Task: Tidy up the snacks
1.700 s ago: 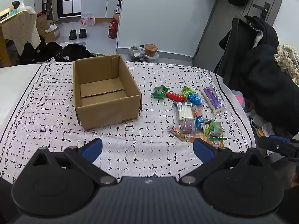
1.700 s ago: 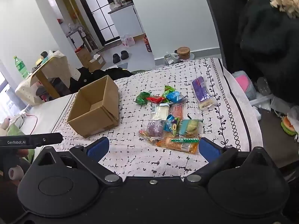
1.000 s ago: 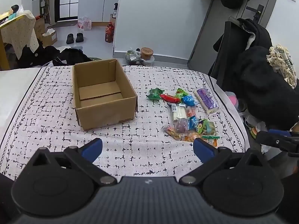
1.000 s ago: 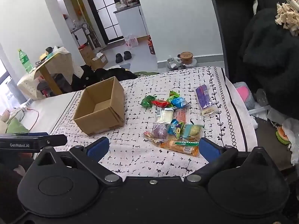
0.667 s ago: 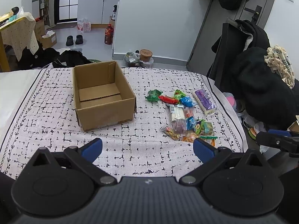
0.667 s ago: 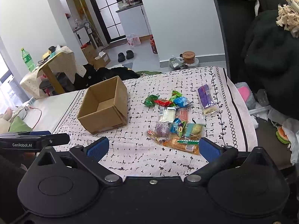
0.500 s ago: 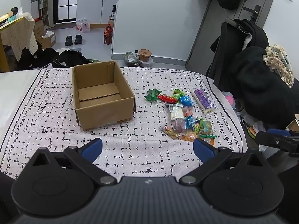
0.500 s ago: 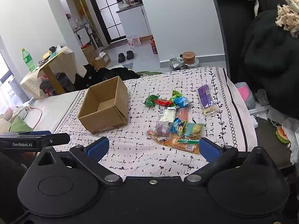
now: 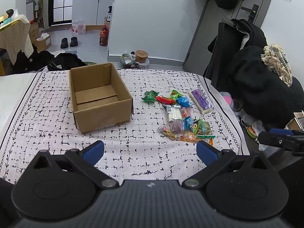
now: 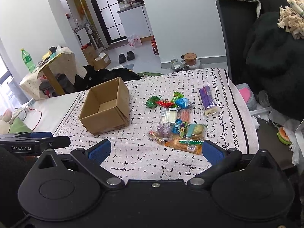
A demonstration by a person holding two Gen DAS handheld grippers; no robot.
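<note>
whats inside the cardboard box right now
No snacks: the cardboard box shows only its own folded bottom flaps. Its near wall hides the front strip of the floor in both views, so that part cannot be checked. The snack pile lies on the patterned cloth beside it.

Bare patterned cloth (image 9: pixel 133 152) in front, free to cross. Open cardboard box (image 9: pixel 98 98) blocking the left; packed snack pile (image 9: pixel 182 117) crowding the right; clear lane between.

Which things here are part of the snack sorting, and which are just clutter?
For the job:
- open brown cardboard box, empty
- pile of colourful wrapped snacks
- long purple snack packet

Lying about:
- black slippers
- green plastic bottle
- brown-lidded tub
</note>
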